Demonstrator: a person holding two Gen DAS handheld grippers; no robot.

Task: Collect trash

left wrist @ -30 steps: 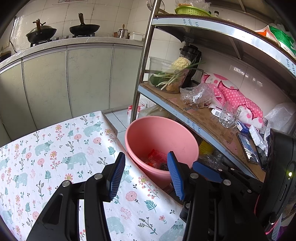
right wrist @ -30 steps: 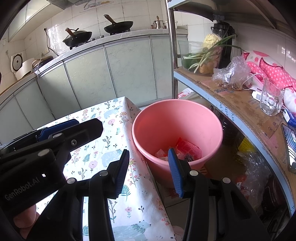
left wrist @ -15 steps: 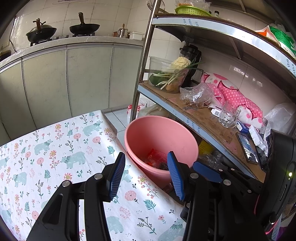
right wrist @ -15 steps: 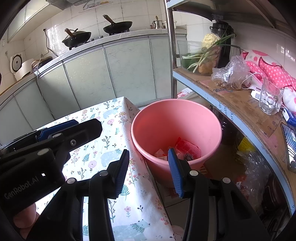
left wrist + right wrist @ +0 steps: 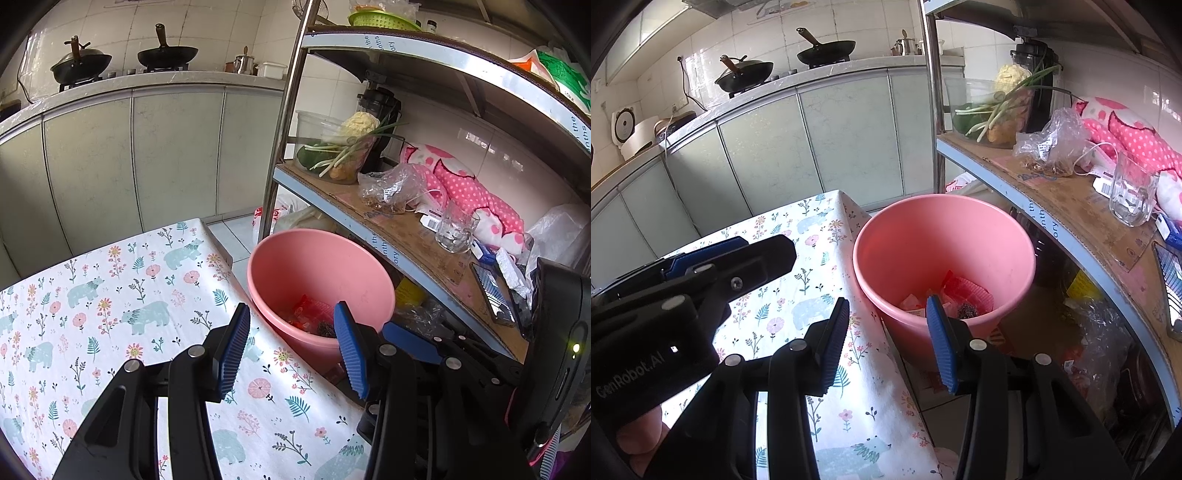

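Note:
A pink plastic bucket (image 5: 321,266) (image 5: 945,236) stands on the floor between the table and the shelf rack. Red wrappers and dark scraps (image 5: 953,299) (image 5: 310,314) lie at its bottom. My left gripper (image 5: 291,347) hovers over the table's right edge beside the bucket, open, with nothing between its blue pads. My right gripper (image 5: 886,339) hangs over the same edge just in front of the bucket's rim, open and empty too. In the right wrist view the left gripper's body (image 5: 683,295) shows at the left, with a hand beneath it.
A floral tablecloth with bears covers the table (image 5: 92,314) (image 5: 783,317). The metal shelf rack (image 5: 406,240) at the right holds a bowl of vegetables, a plastic bag, a glass (image 5: 1132,195) and a pink dotted cloth. Kitchen cabinets with woks on the counter stand behind.

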